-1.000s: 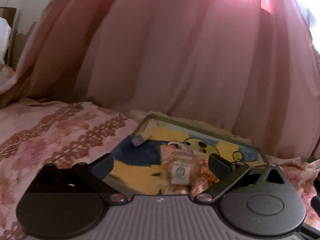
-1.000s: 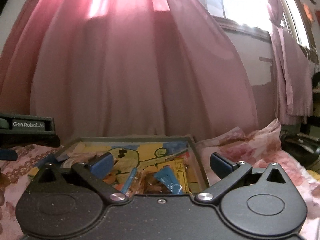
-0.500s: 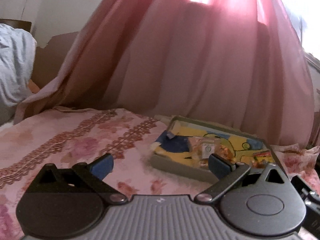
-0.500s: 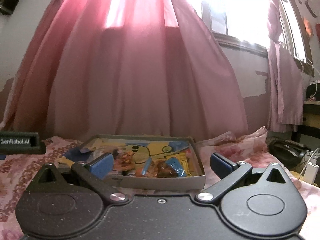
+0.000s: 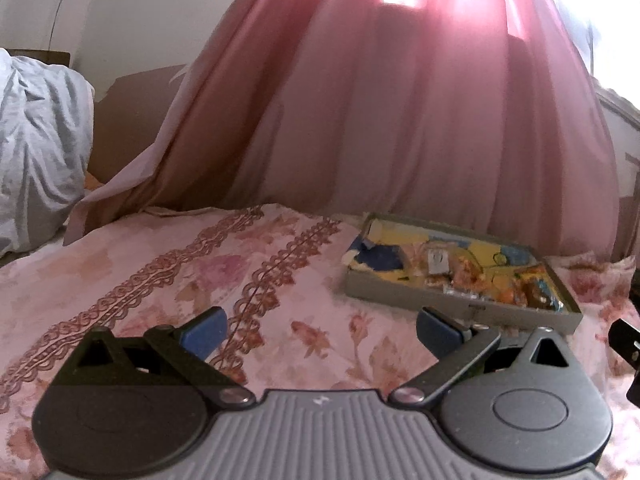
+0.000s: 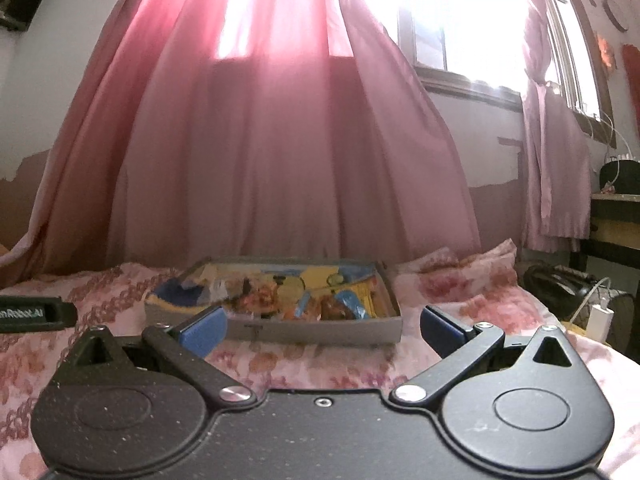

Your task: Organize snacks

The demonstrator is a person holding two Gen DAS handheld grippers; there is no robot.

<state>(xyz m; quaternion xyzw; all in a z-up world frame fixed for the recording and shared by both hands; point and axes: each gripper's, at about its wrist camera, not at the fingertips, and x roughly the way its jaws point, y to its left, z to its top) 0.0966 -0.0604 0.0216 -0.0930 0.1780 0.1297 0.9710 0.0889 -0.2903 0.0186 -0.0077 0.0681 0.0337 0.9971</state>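
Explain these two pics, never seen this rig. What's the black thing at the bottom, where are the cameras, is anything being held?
The black thing is a hand-held two-finger gripper; a person carries one in each hand, each with a fisheye camera looking forward along its blue-padded fingers. One picture comes from the left gripper, the other from the right gripper. Both stand open and hold nothing. Ahead of them, on a bed with a pink floral bedspread, sits a shallow grey box lined with a yellow and blue cartoon print and holding loose snack packets. From the left view the box lies ahead to the right; from the right view it is straight ahead. A pink curtain hangs behind it.
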